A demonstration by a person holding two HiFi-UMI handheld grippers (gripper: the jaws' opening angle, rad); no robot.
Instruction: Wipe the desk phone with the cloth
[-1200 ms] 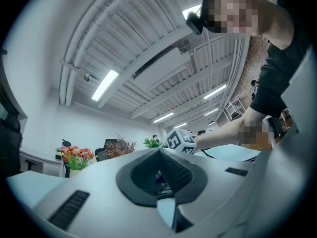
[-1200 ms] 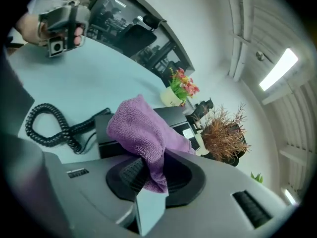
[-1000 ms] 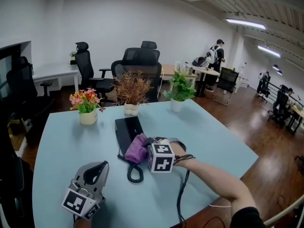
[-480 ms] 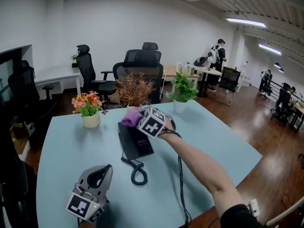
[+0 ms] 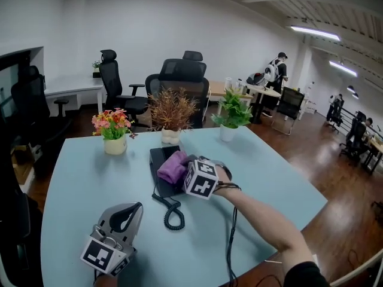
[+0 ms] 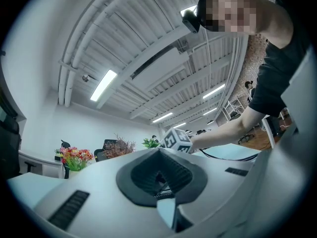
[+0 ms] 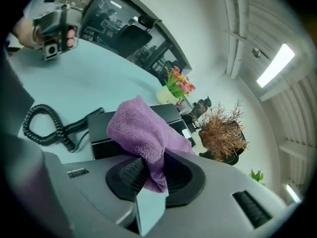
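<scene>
The black desk phone (image 5: 159, 158) lies mid-table with its coiled cord (image 5: 173, 211) trailing toward me. A purple cloth (image 5: 173, 167) rests on the phone's right side, and my right gripper (image 5: 182, 172) is shut on it. In the right gripper view the cloth (image 7: 141, 130) bunches out of the jaws over the phone (image 7: 101, 128), beside the cord (image 7: 42, 125). My left gripper (image 5: 124, 213) sits at the near left, away from the phone and tilted upward. Its jaws (image 6: 158, 177) are shut with nothing between them.
On the light blue table (image 5: 78, 178), behind the phone, stand a pot of pink flowers (image 5: 112, 137), a dried brown plant (image 5: 171, 115) and a green plant (image 5: 230, 115). A black cable (image 5: 230, 244) hangs from the right gripper. Office chairs stand beyond the far edge.
The right gripper carried the cloth from the phone's near end up to its far end, then back down to the middle. The left gripper has barely shifted.
</scene>
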